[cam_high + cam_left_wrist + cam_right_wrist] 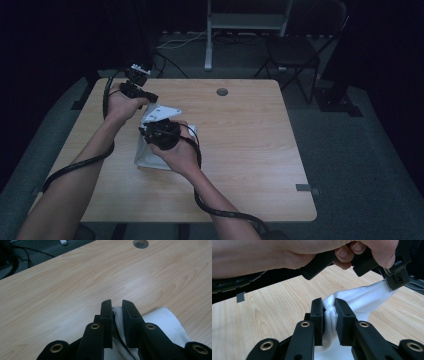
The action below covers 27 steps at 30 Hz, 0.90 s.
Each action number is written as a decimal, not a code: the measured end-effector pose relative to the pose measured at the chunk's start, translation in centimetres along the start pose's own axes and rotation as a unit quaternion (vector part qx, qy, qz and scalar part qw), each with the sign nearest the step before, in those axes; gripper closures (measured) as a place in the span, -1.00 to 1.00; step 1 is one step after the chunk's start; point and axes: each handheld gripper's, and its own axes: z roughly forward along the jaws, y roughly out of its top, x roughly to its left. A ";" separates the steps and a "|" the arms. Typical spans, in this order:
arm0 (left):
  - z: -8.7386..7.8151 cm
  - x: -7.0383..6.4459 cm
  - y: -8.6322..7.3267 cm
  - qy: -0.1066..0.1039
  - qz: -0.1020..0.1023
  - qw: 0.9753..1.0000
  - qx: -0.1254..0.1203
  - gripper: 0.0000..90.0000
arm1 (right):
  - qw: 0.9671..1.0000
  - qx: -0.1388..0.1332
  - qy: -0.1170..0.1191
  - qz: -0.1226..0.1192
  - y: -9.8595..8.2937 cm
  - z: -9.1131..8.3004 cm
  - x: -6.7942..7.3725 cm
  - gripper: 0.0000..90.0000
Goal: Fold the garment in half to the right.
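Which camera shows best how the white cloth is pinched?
The right gripper view: the white cloth bunches between the right gripper jaws, close and bright. The left gripper view shows cloth between the left gripper jaws, partly hidden. The high view shows it dim on the table, under the hands.

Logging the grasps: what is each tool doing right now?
Left tool: closed on an edge of the white cloth.
Right tool: closed on a bunched fold of the white cloth.

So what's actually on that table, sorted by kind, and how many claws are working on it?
White cloth: 1
Claws: 2, left claw and right claw, both clamped on the cloth
Total: 3
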 end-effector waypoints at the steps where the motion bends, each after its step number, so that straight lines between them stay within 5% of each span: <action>1: 0.0 0.0 0.0 0.000 0.000 1.000 0.000 0.77 | 1.000 0.002 -0.001 0.001 0.0 0.0 0.0 0.73; 27: 0.8 -1.1 -0.1 -0.001 0.012 1.000 0.003 0.77 | 1.000 0.004 -0.004 0.003 -0.9 -0.6 -0.2 0.73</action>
